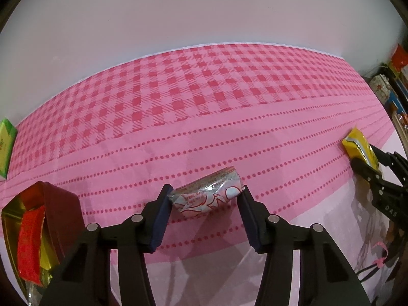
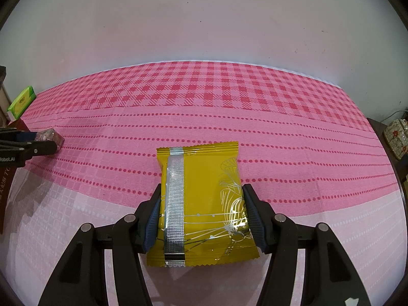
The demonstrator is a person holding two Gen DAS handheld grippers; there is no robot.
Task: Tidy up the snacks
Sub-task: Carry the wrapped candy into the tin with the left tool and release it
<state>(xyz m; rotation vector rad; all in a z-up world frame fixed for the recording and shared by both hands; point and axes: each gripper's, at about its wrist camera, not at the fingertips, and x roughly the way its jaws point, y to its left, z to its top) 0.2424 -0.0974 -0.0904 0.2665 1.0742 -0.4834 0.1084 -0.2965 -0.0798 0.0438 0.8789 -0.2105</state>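
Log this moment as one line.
left gripper: shut on silver snack pack | right gripper: shut on yellow snack pack | surface: pink tablecloth

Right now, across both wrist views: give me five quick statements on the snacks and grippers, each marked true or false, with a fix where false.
1. The right gripper is clamped on the yellow foil snack packet. True.
2. The left gripper has its pads against the ends of the silver and red wrapped snack. True.
3. The red box at the left is closed. False: it is open, gold lined, with a red packet inside.
4. The green box sits in the middle of the pink tablecloth. False: it lies at the far left edge.
5. The tablecloth is plain pink. False: it has checks and dotted lines.
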